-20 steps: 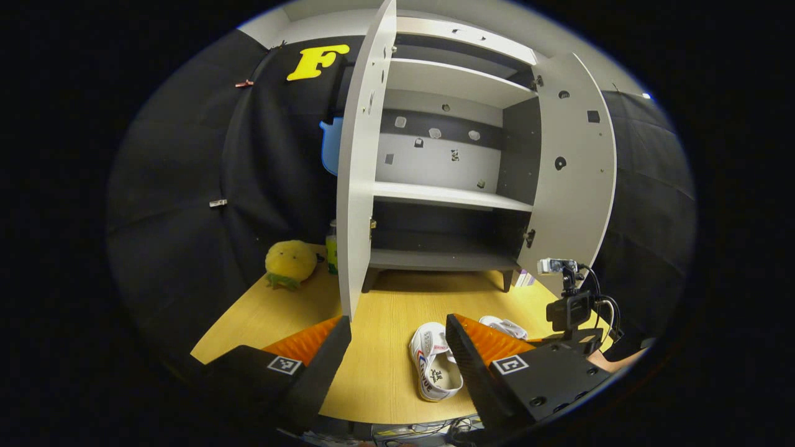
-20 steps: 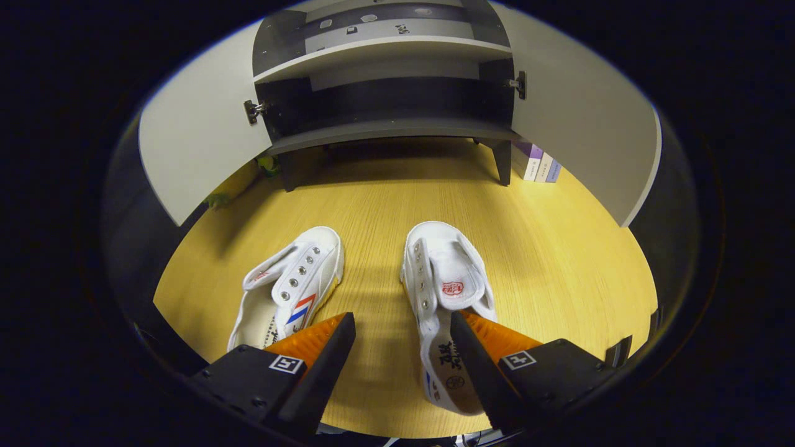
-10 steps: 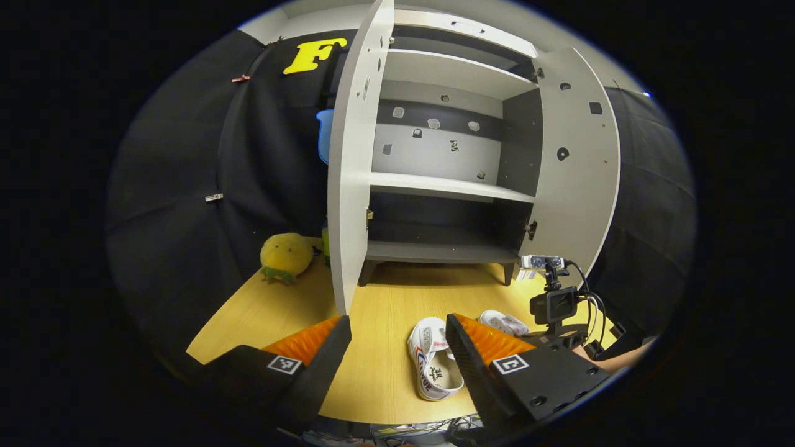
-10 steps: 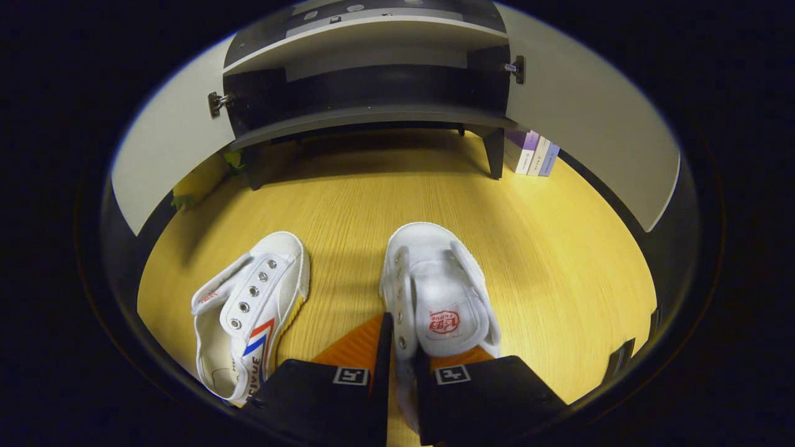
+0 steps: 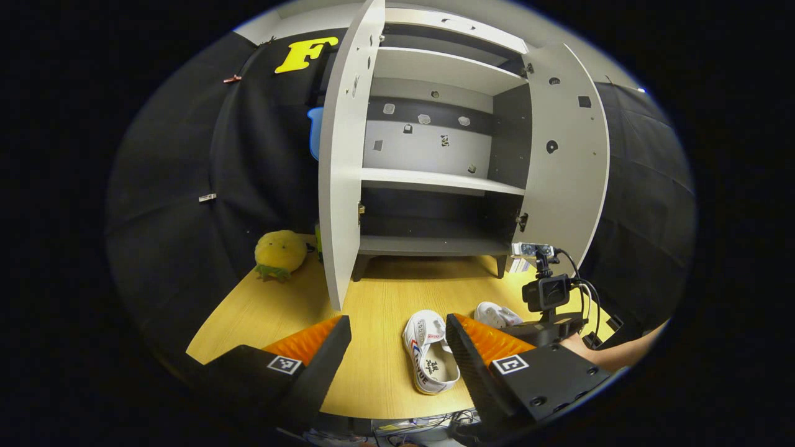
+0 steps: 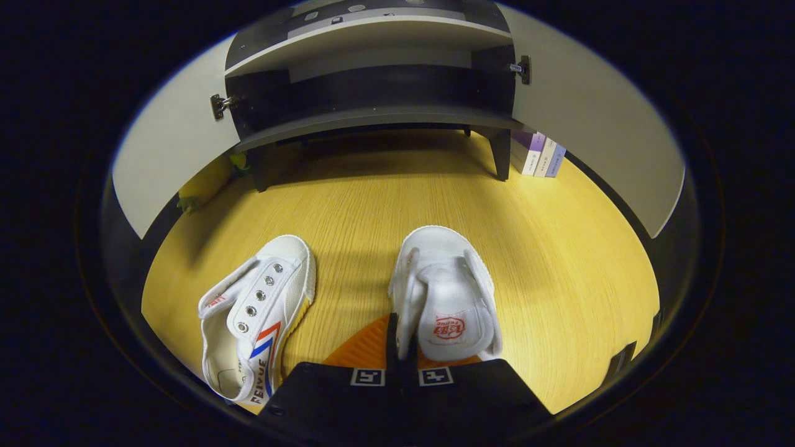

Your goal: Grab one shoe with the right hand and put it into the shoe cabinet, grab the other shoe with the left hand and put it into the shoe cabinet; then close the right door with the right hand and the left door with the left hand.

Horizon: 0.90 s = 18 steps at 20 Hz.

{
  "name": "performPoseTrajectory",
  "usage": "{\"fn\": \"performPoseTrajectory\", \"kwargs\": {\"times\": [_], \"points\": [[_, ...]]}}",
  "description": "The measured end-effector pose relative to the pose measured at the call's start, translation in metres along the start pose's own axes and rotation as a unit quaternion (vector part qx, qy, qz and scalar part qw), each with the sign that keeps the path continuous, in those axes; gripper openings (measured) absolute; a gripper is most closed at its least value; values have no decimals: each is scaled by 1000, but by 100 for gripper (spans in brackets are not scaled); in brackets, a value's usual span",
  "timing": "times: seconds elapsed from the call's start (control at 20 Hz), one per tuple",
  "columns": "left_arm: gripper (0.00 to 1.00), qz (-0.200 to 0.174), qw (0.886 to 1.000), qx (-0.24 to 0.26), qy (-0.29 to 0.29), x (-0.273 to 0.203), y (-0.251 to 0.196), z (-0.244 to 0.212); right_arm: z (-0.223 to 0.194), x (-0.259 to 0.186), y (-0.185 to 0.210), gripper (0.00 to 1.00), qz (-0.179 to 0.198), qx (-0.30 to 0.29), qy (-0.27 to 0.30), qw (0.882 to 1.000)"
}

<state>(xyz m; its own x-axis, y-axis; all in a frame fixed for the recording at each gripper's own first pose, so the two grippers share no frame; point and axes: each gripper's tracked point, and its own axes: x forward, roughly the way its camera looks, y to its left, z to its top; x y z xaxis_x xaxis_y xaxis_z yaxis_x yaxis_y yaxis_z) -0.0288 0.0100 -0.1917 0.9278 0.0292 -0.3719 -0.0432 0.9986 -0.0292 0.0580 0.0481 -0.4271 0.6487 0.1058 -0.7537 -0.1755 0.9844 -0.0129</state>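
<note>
Left gripper view: left claw (image 5: 397, 347) spread, holding nothing, above the worktop (image 5: 261, 310). Shoe cabinet (image 5: 435, 180) with both doors open; striped shoe (image 5: 428, 351) on the worktop in front; plush toy (image 5: 278, 253) left of it.

Right gripper view: right claw (image 6: 400, 347) pinching the side wall of the plain shoe (image 6: 444, 295). Striped shoe (image 6: 258, 316) apart, to its left. Advice: lift level, carry straight to the bottom shelf (image 6: 372, 118), clearing its front edge.

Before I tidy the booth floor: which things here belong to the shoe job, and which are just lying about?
Job:
right shoe, pinched by the right gripper
left shoe
shoe cabinet, both doors open
left gripper, open

Lying about:
yellow plush toy
books beside the cabinet
</note>
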Motion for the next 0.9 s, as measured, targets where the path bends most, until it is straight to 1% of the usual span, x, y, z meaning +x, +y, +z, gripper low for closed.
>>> {"fn": "performPoseTrajectory", "kwargs": {"times": [0.1, 0.2, 0.35, 0.5, 0.75, 0.85, 0.9], "points": [[96, -1, 1000, 2, -2, 0, 1, 2, 2, -7, 3, 5, 5, 9, -3, 1000], [96, 0, 1000, 6, -5, 0, 1, 4, 9, -16, 2, 5, -1, 10, -13, 1000], [96, -3, 1000, 11, -13, -2, 0, 8, 36, -36, 3, 5, -4, -8, -44, 999], [96, -2, 1000, 10, -17, -4, 1, 9, 78, -64, 7, 5, 3, -33, -82, 996], [96, -1, 1000, 2, -26, -9, 4, 12, 163, -113, 15, 5, 5, -53, -151, 987], [96, 7, 999, 11, -31, -12, 9, 18, 197, -132, 25, 5, 15, -52, -178, 983], [96, 17, 999, 20, -36, -13, 15, 21, 213, -141, 29, 5, 20, -48, -189, 981]]}}
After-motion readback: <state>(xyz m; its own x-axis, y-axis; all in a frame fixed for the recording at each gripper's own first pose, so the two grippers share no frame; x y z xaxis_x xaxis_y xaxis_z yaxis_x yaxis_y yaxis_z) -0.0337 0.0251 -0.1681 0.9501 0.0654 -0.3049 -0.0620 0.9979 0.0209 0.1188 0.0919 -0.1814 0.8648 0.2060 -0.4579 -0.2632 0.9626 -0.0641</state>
